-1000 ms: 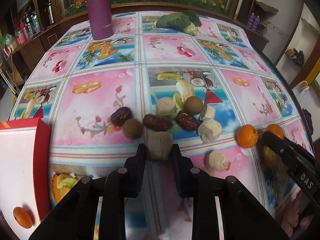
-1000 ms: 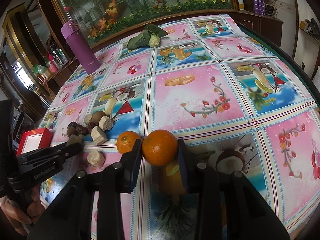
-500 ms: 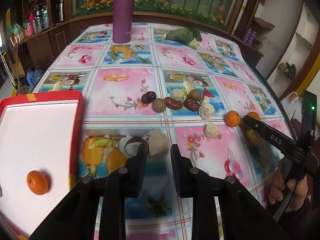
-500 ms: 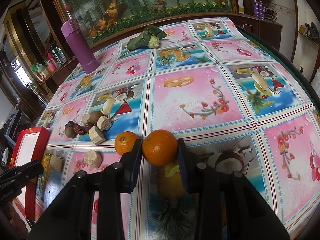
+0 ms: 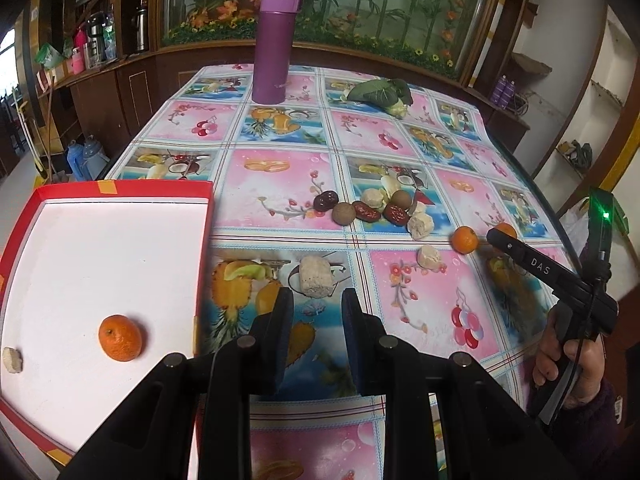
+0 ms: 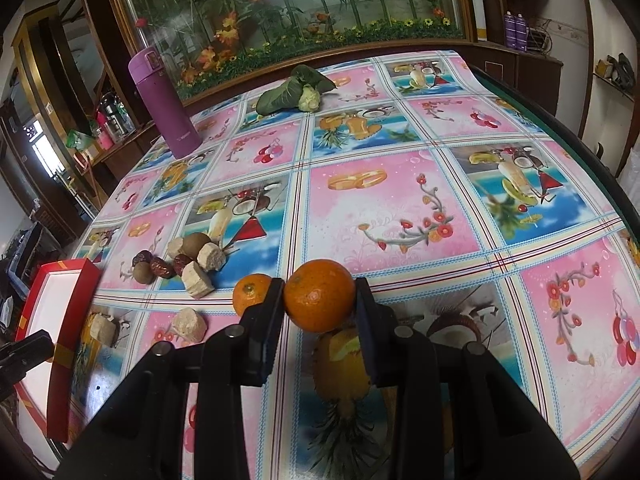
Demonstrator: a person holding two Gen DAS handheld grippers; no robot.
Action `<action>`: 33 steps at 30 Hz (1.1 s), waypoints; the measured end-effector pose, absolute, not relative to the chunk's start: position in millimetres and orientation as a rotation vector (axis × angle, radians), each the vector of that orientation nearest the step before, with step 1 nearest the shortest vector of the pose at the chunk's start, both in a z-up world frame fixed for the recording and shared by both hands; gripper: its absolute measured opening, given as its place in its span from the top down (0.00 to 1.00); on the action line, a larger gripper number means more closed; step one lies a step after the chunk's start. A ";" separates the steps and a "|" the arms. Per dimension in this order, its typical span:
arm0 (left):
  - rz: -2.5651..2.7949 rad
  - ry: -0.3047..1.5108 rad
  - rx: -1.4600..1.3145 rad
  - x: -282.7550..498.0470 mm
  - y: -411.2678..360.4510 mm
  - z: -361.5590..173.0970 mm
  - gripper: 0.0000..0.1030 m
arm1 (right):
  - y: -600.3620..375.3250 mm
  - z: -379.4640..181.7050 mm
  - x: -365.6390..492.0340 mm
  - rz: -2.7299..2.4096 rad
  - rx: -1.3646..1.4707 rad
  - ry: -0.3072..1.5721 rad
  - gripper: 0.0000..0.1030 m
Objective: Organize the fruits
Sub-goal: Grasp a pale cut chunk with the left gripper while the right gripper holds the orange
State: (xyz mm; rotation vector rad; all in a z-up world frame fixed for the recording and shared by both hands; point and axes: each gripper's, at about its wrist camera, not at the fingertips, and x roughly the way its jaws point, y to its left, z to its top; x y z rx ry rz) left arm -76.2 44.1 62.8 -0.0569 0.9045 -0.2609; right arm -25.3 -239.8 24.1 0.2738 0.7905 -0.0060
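Note:
My left gripper (image 5: 317,300) is open, and a beige chunk (image 5: 316,278) lies on the tablecloth just beyond its fingertips, right of the red tray (image 5: 204,240). The tray's white floor holds an orange (image 5: 120,338) and a small beige piece (image 5: 12,359). My right gripper (image 6: 319,286) is shut on a large orange (image 6: 320,300), low over the cloth. A smaller orange (image 6: 250,292) rests against its left finger. Dates, brown round fruits and beige chunks form a pile (image 6: 180,256) at mid-table. One beige chunk (image 6: 188,324) lies apart from it.
A tall purple flask (image 5: 276,44) and a leafy vegetable (image 5: 384,94) stand at the table's far end. A person's hand (image 5: 560,360) holds the right gripper at the table's right edge. The red tray overhangs the near left corner.
My left gripper drew back toward the tray carrying the beige chunk, then opened; the chunk now lies on the cloth. The right gripper stays put, holding the orange.

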 end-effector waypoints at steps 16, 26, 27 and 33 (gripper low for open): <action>-0.225 0.977 -0.018 -53.3 52.4 33.8 0.58 | -239.9 25.2 -26.8 -0.002 0.271 0.786 0.65; -0.206 1.020 0.003 -23.6 40.0 14.6 0.59 | -239.7 26.6 -28.3 0.004 0.274 0.781 0.65; -0.201 1.018 0.005 -22.8 39.0 13.6 0.59 | -239.8 26.5 -28.4 0.005 0.273 0.782 0.65; -0.190 0.996 0.029 -22.7 36.4 13.5 0.75 | -239.2 26.6 -28.3 -0.001 0.273 0.779 0.65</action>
